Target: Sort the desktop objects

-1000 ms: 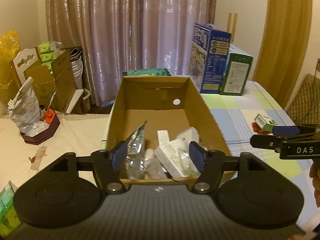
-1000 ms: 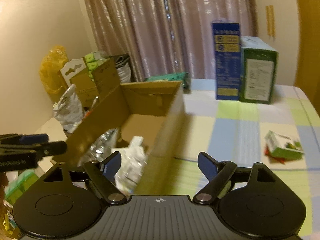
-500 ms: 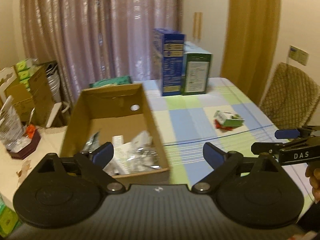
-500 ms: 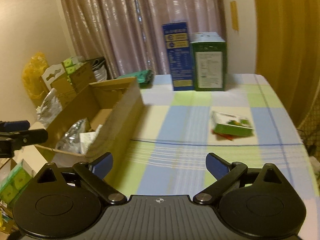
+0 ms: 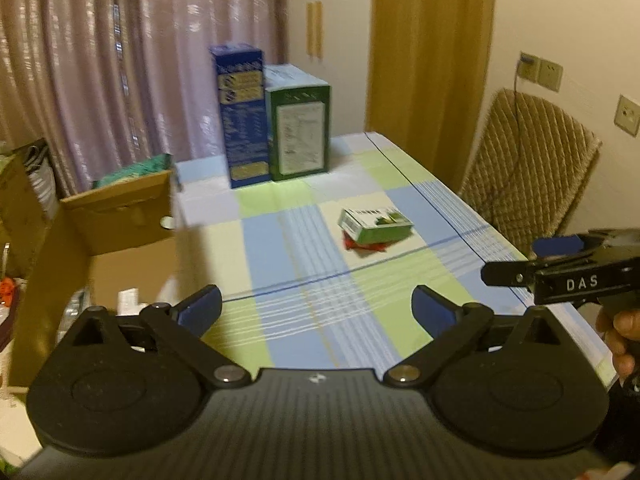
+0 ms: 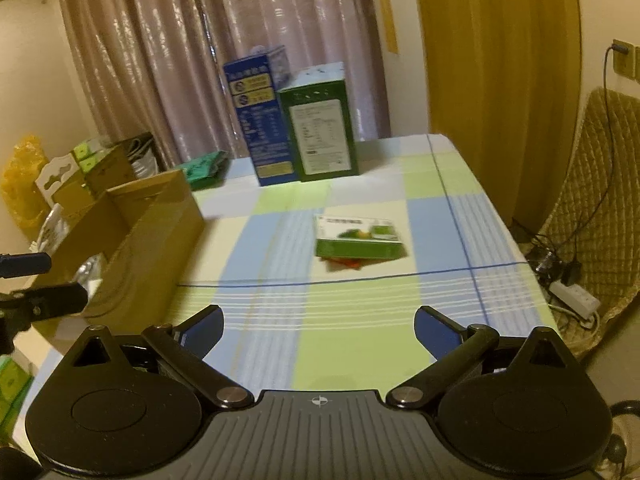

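Two grippers are in play, and both have their jaws spread wide and are opening further with nothing between them. The left gripper (image 5: pixel 316 306) hangs over the near edge of the table (image 5: pixel 280 240), whose cloth is checked in blue, green and cream; the right gripper (image 6: pixel 319 326) does the same a little further toward the right edge.

One small green box (image 6: pixel 358 238) lies flat near the middle of the table, resting on a red packet (image 6: pixel 344 264) that peeks out from under its near side (only a corner shows). It sits ahead of both grippers, well apart from them, slightly right of centre in each wrist view.

One open cardboard box (image 5: pixel 120 240) stands at the left edge of the table; inside it are silvery and white packets, too blurred to count. Two tall cartons stand upright side by side, touching, at the far edge: a blue carton (image 5: pixel 240 116) on the left and a green carton (image 5: pixel 300 128) on the right. A green flat pack (image 6: pixel 200 170) lies behind the cardboard box near the far left corner.

One woven chair (image 5: pixel 528 176) stands beyond the right edge. A person's fingers (image 5: pixel 622 336) grip the right gripper's handle.
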`<state>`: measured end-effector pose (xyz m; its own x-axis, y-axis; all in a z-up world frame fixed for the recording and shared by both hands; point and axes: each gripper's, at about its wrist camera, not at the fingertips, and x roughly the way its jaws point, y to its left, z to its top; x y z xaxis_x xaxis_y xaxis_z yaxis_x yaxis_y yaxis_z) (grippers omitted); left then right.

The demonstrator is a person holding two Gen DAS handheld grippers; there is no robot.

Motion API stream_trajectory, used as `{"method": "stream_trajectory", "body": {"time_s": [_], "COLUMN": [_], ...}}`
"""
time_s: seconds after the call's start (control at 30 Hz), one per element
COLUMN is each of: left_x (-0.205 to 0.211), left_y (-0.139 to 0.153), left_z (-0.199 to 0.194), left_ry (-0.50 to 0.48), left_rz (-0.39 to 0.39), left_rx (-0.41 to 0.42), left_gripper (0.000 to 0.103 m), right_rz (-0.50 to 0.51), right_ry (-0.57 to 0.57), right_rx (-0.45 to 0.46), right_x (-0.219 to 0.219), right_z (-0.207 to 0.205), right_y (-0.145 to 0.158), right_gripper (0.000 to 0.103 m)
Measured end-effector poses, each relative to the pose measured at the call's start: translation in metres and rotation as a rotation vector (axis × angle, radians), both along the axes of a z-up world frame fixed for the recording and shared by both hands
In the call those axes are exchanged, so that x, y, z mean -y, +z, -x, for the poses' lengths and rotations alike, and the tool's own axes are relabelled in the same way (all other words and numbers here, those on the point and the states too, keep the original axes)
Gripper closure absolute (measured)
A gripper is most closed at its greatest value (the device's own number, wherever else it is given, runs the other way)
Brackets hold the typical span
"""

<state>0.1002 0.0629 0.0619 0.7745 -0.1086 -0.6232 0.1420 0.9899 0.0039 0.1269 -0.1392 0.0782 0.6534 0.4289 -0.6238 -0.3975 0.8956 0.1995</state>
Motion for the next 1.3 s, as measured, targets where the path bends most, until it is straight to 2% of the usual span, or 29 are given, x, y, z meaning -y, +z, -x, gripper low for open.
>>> {"method": "stream_trajectory", "body": {"time_s": [0.2,0.5,0.63,0.77,0.9,1.03,1.13,1.3], "left_x": [0.022,0.04,0.047,0.058,0.066,0.073,0.072,0.064], "left_y": [-0.029,-0.059,-0.063,-0.064,-0.069,-0.08,-0.088,-0.098], "left_z": [-0.03,-0.089,-0.116,-0.142,-0.163,-0.177,-0.189,-0.206], "left_ry": [-0.058,-0.154,-0.256,-0.366,-0.485,-0.613,-0.669,-0.693], "left_rz": [-0.026,-0.083,-0.149,-0.232,-0.288,-0.389,-0.421,-0.413], "left_rx": [-0.06,-0.093,-0.137,-0.169,-0.193,-0.205,-0.211,-0.216], "left_gripper": [0.004,0.004,0.004,0.004,0.004,0.004,0.004,0.004], "right_rz": [0.079,0.215,0.242,0.314,0.374,0.47,0.555,0.623], "right_ry": [0.076,0.288,0.403,0.553,0.657,0.754,0.836,0.919], "right_rx": [0.02,0.107,0.131,0.172,0.16,0.156,0.152,0.124], "right_x": [0.013,0.018,0.016,0.005,-0.013,-0.034,-0.05,-0.071], "right_z": [-0.026,-0.085,-0.12,-0.152,-0.18,-0.201,-0.211,-0.225], "right_y": [-0.014,-0.036,-0.039,-0.045,-0.058,-0.073,-0.087,-0.106], "right_gripper": [0.004,0.004,0.004,0.004,0.005,0.01,0.012,0.015]}}
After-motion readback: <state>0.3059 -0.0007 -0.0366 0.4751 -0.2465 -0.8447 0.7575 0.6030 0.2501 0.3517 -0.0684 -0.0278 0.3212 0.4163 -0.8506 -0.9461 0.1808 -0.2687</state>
